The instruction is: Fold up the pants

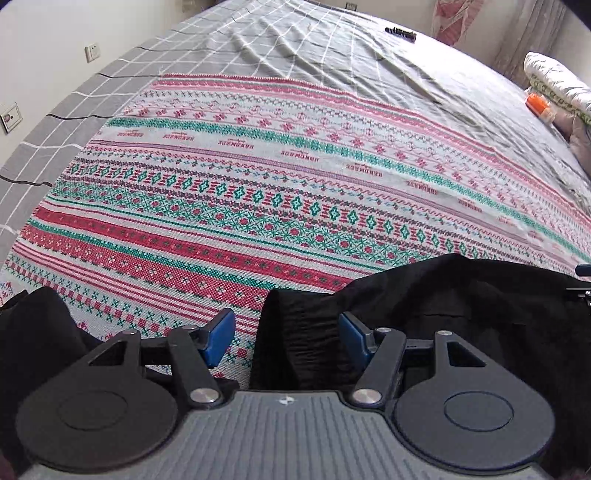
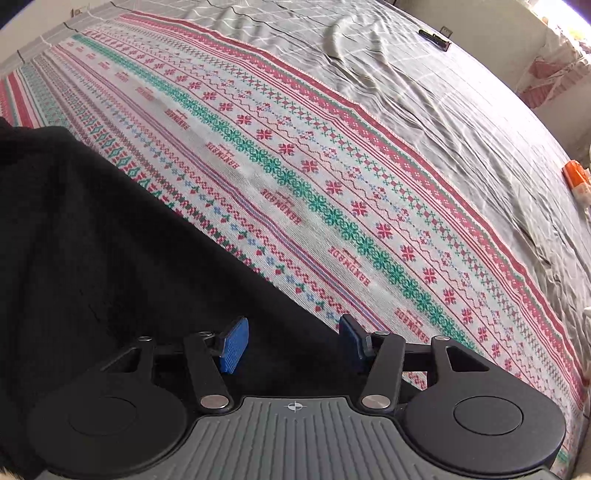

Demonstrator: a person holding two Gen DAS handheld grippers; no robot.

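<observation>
Both claws stand open and empty: the left gripper [image 1: 286, 338] straddles the black pants' [image 1: 424, 306] elastic waistband edge [image 1: 295, 332], the right gripper [image 2: 291, 341] hovers over their cloth. Each should probably close on a full edge, then lift evenly above the patterned blanket [image 1: 258, 177].

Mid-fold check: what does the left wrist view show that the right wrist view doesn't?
Left wrist only: wall sockets, a folded quilt, and a gap of blanket splitting the black pants into two dark parts.

Right wrist only: the pants as one broad dark sheet on the left.

Both: the patterned blanket on the grey checked sheet, a dark remote, an orange item, fingers apart.
</observation>
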